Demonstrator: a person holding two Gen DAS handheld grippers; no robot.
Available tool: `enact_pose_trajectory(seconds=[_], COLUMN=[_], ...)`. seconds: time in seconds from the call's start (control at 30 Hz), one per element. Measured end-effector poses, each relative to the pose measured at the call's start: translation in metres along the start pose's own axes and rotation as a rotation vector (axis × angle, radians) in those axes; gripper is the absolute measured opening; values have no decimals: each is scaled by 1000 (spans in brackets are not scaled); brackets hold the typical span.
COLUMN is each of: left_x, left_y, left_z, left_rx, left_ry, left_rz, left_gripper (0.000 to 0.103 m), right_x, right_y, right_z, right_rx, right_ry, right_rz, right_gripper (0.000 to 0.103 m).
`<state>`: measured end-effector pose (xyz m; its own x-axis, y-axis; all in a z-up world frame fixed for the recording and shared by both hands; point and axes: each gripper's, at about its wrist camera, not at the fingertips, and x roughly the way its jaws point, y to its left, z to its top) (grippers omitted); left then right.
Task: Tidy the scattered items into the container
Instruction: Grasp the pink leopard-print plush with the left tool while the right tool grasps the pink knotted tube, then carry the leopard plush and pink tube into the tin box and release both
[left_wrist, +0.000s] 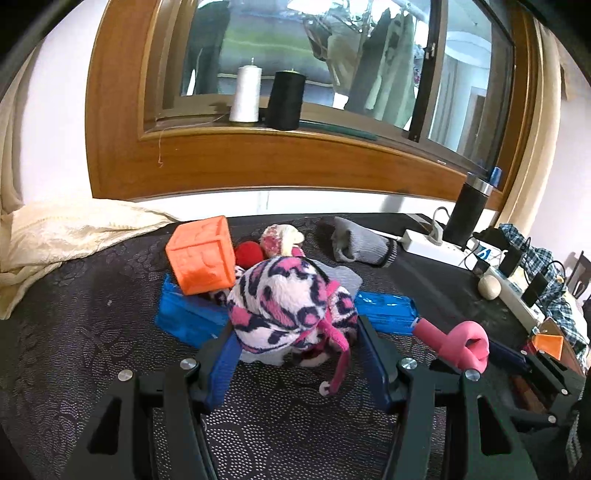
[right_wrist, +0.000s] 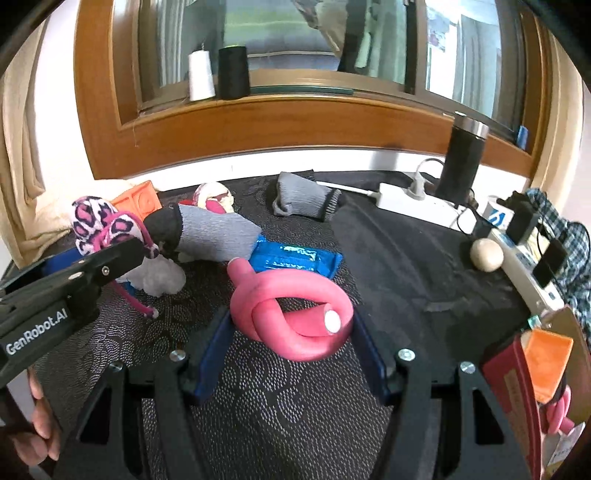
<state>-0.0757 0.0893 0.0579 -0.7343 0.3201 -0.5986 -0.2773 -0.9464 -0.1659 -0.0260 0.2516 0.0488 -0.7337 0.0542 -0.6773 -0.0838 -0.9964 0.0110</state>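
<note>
A: In the left wrist view, what does the left hand-held gripper hold?

B: A fuzzy pink sock. The two blue fingers squeeze it from both sides. Its pink string hangs down in front.

A: What is behind the sock?

B: An orange block and a red ball. The block and the sock hide most of the ball. A blue pack lies under them, so its middle is covered. A grey sock lies farther back on the table.

A: And on the right?

B: A pink foam knot, with the right gripper's dark arm just behind it. A small orange thing at the edge is cut off. I cannot tell what it is.

A: Now the right wrist view. Is the right hand-held gripper gripping?

B: Its fingers stand on both sides of the foam knot. They are right at it, but I cannot tell if they press it or just sit beside it.

A: Where is the container?

B: A box shows at the right edge, mostly cut off. Something orange and something pink poke out of it.

A: Anything else?

B: The left gripper comes in from the left with the pink sock. A grey and black sock lies next to it, over the blue pack. A round beige ball sits near the white power strip. Some of a person's fingers show at the bottom left.
</note>
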Motion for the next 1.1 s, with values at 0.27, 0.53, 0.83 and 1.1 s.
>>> enact_pose_trajectory(seconds=[0.27, 0.53, 0.83, 1.1], left_x=[-8, -22, -36, -45], left_y=[-14, -40, -74, -125], left_z=[-2, -7, -12, -12], left_rx=[26, 68, 115, 182], left_ry=[-9, -21, -26, -35], left_rz=[-25, -53, -84, -122], left_gripper=[62, 62, 62, 62], right_x=[-25, -54, -78, -103], right_y=[-22, -46, -65, -102], right_z=[-10, -16, -26, -42], right_rx=[54, 86, 116, 176], right_ry=[-33, -80, -101, -126], right_rz=[-52, -105, -81, -94], right_gripper=[67, 67, 67, 67])
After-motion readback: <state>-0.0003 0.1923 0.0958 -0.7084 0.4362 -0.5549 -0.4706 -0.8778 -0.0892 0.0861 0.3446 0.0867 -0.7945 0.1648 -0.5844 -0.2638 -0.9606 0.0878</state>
